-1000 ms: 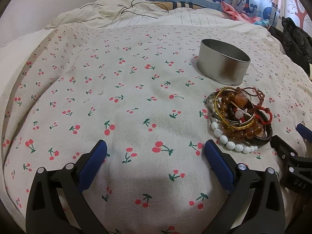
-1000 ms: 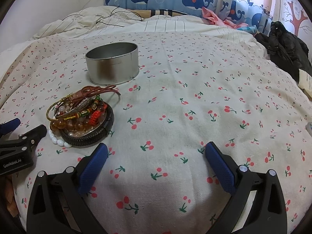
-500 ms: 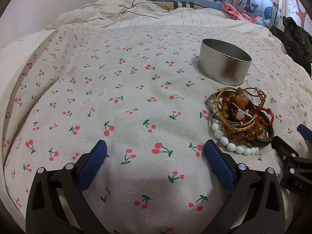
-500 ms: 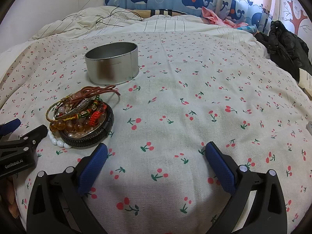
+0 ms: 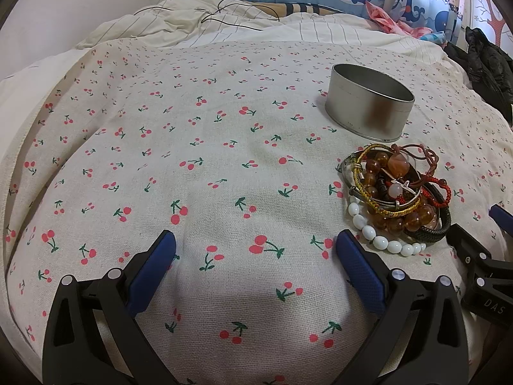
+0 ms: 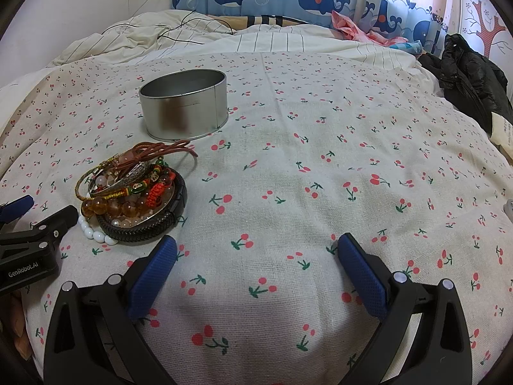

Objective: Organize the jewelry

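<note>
Cherry-print cloth (image 5: 224, 166) covers the bed and carries everything: a round metal tin (image 5: 368, 109), open-topped and upright, and just on the near side of it a tangled heap of bracelets (image 5: 397, 192) resting on a dark braided band (image 6: 141, 227), with a white bead strand (image 5: 381, 240) trailing out at the near edge. Left gripper (image 5: 256, 250) and right gripper (image 6: 256, 250) both sit low over bare cloth near the bed's near edge, jaws spread wide, nothing between them; the heap lies between the two tools. Likely step: first pick from the heap into the tin. Risk: the cords and bead strands interlock, so a pinch on one piece may drag several, or spill them short of the tin; the soft bedding could also let the tin tip if nudged. Right wrist view shows the tin's inside wall and a carved silver piece (image 6: 134, 176); left wrist view shows the white strand's full run instead.
</note>
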`<move>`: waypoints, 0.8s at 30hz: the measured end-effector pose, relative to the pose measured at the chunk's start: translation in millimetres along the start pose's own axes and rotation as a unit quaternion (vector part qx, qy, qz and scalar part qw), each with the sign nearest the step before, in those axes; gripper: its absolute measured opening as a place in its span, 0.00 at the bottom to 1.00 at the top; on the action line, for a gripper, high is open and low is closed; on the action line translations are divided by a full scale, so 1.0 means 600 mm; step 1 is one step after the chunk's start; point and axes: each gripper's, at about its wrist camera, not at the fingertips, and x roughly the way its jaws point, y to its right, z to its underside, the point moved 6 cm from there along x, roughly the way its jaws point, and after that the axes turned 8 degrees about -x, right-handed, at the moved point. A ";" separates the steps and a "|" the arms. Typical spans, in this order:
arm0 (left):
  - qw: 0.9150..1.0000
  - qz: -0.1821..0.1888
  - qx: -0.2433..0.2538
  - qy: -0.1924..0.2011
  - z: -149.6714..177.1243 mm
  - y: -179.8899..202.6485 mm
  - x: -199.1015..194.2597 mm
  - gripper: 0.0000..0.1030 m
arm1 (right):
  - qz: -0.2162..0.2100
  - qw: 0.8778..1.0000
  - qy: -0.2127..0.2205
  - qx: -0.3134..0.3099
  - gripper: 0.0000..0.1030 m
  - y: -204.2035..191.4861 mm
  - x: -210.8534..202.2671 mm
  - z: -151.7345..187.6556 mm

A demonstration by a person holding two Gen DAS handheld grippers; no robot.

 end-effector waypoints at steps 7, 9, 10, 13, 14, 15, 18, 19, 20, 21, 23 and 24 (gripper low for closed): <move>1.000 0.000 0.000 0.000 0.000 0.000 0.000 0.93 | 0.000 1.000 0.000 0.000 0.93 0.000 0.000 0.000; 1.000 0.000 0.000 0.000 0.000 0.000 0.000 0.93 | 0.000 1.000 0.000 0.000 0.93 0.000 0.000 0.000; 1.000 0.000 0.000 0.000 0.000 -0.001 0.000 0.93 | 0.000 1.000 0.000 0.000 0.93 0.000 0.000 0.000; 1.000 0.000 0.001 0.000 0.000 -0.001 0.000 0.93 | 0.000 1.000 0.000 0.000 0.93 0.000 0.000 0.000; 1.000 0.000 0.001 0.000 0.000 -0.001 0.001 0.93 | 0.000 1.000 0.000 0.000 0.93 0.000 0.000 0.000; 1.000 0.000 0.001 0.000 0.000 0.000 0.000 0.93 | 0.000 1.000 0.000 0.000 0.93 0.000 0.000 0.000; 1.000 0.003 -0.003 -0.004 -0.001 -0.001 0.000 0.93 | -0.005 1.000 -0.001 0.002 0.93 0.001 -0.001 -0.001; 1.000 0.006 -0.003 -0.009 -0.003 -0.002 0.000 0.93 | -0.010 1.000 -0.002 0.003 0.93 0.002 -0.003 -0.003; 1.000 0.015 -0.004 -0.019 -0.007 -0.005 -0.001 0.93 | -0.020 1.000 -0.002 0.004 0.93 0.005 -0.008 -0.009; 0.999 0.022 -0.007 -0.023 -0.011 -0.008 -0.002 0.93 | -0.029 0.999 0.014 0.009 0.93 0.011 -0.024 -0.022; 0.999 0.039 -0.019 -0.030 -0.022 -0.020 -0.007 0.93 | -0.029 0.999 0.041 0.014 0.93 0.022 -0.048 -0.043; 0.999 0.040 -0.022 -0.030 -0.028 -0.025 -0.008 0.93 | -0.042 0.998 0.044 0.013 0.93 0.025 -0.053 -0.053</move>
